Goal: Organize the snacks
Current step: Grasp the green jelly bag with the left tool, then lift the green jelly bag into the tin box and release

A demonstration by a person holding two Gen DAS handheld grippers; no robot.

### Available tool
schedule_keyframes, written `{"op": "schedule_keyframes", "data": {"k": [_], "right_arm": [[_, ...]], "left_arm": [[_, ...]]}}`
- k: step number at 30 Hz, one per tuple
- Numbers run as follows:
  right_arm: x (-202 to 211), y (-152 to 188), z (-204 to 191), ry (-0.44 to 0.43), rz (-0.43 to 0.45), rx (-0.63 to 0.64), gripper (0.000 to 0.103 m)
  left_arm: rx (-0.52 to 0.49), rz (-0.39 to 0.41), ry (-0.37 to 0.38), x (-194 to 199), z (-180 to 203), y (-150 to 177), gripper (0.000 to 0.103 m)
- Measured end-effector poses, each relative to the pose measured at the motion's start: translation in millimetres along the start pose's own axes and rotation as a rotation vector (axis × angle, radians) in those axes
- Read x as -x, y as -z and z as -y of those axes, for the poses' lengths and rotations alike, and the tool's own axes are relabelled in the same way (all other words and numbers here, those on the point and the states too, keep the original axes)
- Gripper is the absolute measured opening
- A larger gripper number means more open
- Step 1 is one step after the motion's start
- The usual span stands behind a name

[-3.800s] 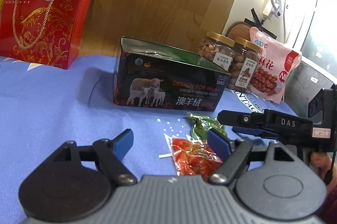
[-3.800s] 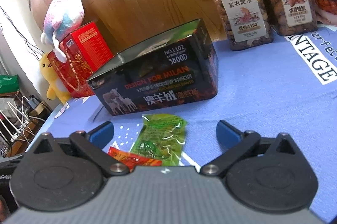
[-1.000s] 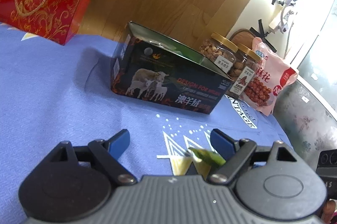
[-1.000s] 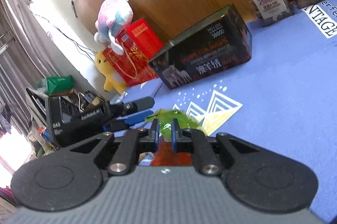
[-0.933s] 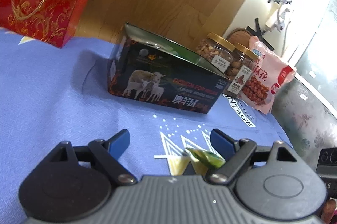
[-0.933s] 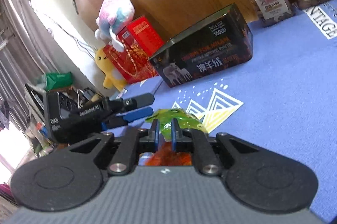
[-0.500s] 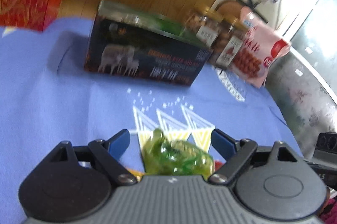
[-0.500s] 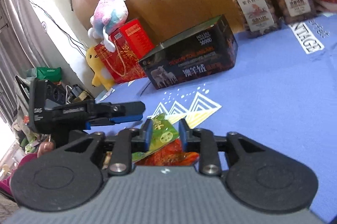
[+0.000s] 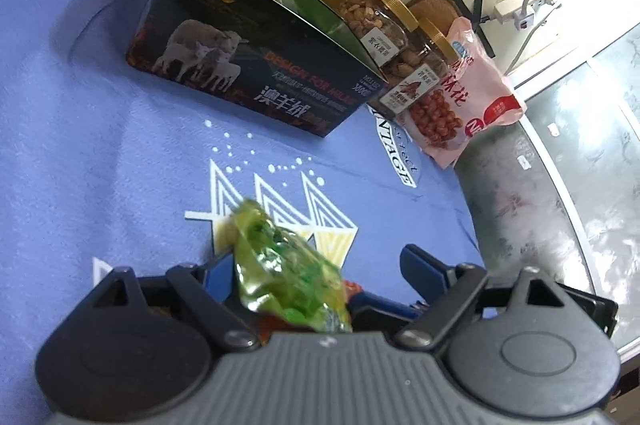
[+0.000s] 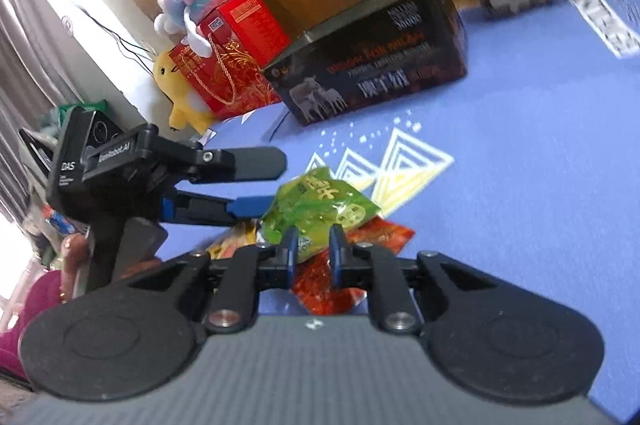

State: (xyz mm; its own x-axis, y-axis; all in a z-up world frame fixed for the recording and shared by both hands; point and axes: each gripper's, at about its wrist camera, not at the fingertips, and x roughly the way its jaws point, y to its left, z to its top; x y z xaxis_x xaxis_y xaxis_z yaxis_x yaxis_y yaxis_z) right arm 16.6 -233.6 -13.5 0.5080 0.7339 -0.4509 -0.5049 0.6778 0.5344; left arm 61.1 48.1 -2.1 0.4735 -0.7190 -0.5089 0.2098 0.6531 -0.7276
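Movement since the frame half a second back shows mostly in the green snack packet (image 10: 320,206): it now sits higher between the right gripper (image 10: 311,257) fingers, which have closed in to a narrow gap around its lower edge, though whether the pads truly pinch it is hard to make out through the blur. In the left wrist view the same green packet (image 9: 286,267) has shifted over against the left gripper's (image 9: 316,265) left finger, whose jaws stand wide apart with nothing clamped. A red snack packet (image 10: 352,245) lies under the green one on the blue tablecloth (image 10: 520,185), largely hidden by the gripper body. Beyond, the dark open box printed with sheep (image 9: 256,65) stands near two gold-lidded nut jars (image 9: 378,21) and a pink snack bag (image 9: 460,93); in the right wrist view the jars are cut off at the top edge and smeared.
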Motion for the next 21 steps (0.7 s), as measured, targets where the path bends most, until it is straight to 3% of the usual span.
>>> {"op": "schedule_keyframes", "data": {"k": [4, 5, 6, 8, 13, 14, 15, 17, 21], "right_arm": [[-2.0, -2.1, 9.6, -0.038, 0.013, -0.046, 0.02], [-2.6, -3.9, 14.3, -0.049, 0.014, -0.065, 0.02], [-2.9, -5.4, 16.7, -0.054, 0.014, -0.082, 0.02], [-3.0, -5.2, 15.7, -0.038, 0.022, -0.081, 0.02], [0.5, -1.4, 15.2, -0.051, 0.037, -0.056, 0.028], [3.0, -0.6, 16.1, -0.05, 0.049, -0.056, 0.037], [6.6, 0.4, 17.6, -0.05, 0.068, -0.061, 0.053], [14.7, 2.6, 22.3, -0.05, 0.113, -0.078, 0.07], [15.3, 2.6, 30.8, -0.057, 0.1, -0.127, 0.072]], "left_arm": [[0.007, 0.014, 0.009, 1.2, -1.6, 1.0, 0.086], [0.005, 0.021, -0.003, 1.9, -1.5, 1.6, 0.078], [0.004, 0.024, -0.022, 3.2, -1.6, 2.3, 0.052], [0.024, 0.004, -0.064, 1.3, -5.0, 2.0, 0.024], [0.07, 0.039, -0.043, 6.2, -8.4, 2.2, 0.018], [0.065, 0.059, -0.029, 9.4, -6.9, 2.1, 0.017], [0.06, 0.075, -0.006, 14.0, -5.4, 1.4, 0.016], [0.062, 0.098, 0.055, 23.4, -4.2, -0.9, 0.016], [0.103, 0.113, 0.12, 30.9, -7.9, -6.4, 0.016]]}}
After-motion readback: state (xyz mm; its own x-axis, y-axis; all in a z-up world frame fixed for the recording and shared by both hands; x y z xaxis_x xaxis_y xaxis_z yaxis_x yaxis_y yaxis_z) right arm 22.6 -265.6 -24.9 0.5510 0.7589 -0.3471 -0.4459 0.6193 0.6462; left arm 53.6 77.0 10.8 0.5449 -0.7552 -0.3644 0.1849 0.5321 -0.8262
